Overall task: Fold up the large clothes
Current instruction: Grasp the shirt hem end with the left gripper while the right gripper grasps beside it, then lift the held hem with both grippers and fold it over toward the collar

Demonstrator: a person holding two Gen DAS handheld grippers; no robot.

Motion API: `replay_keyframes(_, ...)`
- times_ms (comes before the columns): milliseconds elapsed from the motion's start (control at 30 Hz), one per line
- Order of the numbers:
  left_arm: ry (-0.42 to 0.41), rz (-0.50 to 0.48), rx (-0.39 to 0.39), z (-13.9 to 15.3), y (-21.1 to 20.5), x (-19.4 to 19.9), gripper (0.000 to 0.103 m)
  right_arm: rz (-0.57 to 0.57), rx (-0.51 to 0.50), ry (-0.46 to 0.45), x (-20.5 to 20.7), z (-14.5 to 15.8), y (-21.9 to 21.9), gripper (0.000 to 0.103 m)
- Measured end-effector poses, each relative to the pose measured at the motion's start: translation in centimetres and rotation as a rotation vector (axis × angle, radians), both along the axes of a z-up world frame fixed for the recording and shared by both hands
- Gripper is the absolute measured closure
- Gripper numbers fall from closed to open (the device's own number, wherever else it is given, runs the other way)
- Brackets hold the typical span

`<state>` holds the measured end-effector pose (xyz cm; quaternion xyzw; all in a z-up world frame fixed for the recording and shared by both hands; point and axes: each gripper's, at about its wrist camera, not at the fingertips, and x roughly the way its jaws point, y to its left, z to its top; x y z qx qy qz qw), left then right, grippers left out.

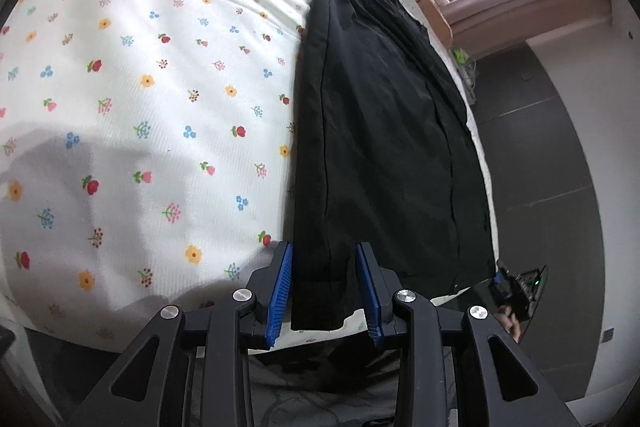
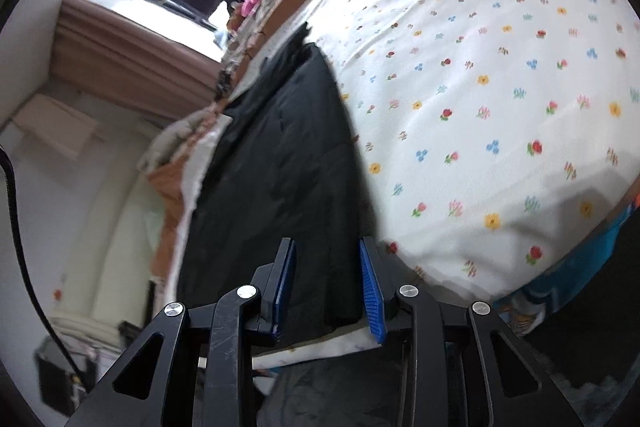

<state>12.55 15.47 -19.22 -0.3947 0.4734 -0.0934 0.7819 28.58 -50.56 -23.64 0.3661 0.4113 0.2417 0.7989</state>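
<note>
A long black coat [image 1: 384,131] lies flat along the edge of the bed [image 1: 140,87], on a white sheet with little flowers. The left gripper [image 1: 324,291] has its blue ribbed fingers [image 1: 280,291] wide apart around the coat's near corner. The right gripper [image 2: 328,291] is spread open over the smooth dark cloth too.
</note>
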Motion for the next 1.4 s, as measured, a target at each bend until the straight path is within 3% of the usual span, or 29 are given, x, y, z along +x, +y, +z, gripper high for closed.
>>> replay_keyframes(200,-0.025,0.003,-0.028,-0.1,-0.5,1.1,0.069,0.002,0.055,-0.02,-0.3,-0.4,0.4,0.069)
replay_keyframes(400,-0.023,0.035,-0.07,-0.7,-0.7,2.1,0.069,-0.014,0.042,0.008,0.3,-1.5,1.2,0.069)
replay_keyframes(633,-0.011,-0.009,-0.014,-0.1,-2.0,1.3,0.071,-0.069,0.05,0.003,1.3,-1.7,1.7,0.069)
replay_keyframes(667,-0.006,-0.002,0.014,0.0,-2.0,1.2,0.084,-0.079,0.049,0.005,1.3,-1.7,1.6,0.072)
replay_keyframes(700,-0.001,0.009,0.044,0.1,-2.1,1.1,0.088,-0.092,0.041,0.007,1.4,-1.6,1.7,0.081)
replay_keyframes(767,-0.013,0.033,0.062,0.3,-2.1,0.7,0.09,-0.108,0.016,0.024,1.7,-1.6,1.8,0.095)
replay_keyframes(833,-0.028,0.038,0.087,0.8,-2.4,0.6,0.093,-0.117,-0.004,0.031,1.7,-1.5,1.7,0.097)
replay_keyframes(967,-0.086,0.073,0.082,2.8,-1.5,0.1,0.094,-0.118,-0.02,-0.007,1.1,0.3,1.9,0.098)
replay_keyframes(1400,-0.256,0.155,0.077,11.2,2.4,-2.6,0.096,-0.047,-0.027,-0.177,-2.2,10.4,5.6,0.098)
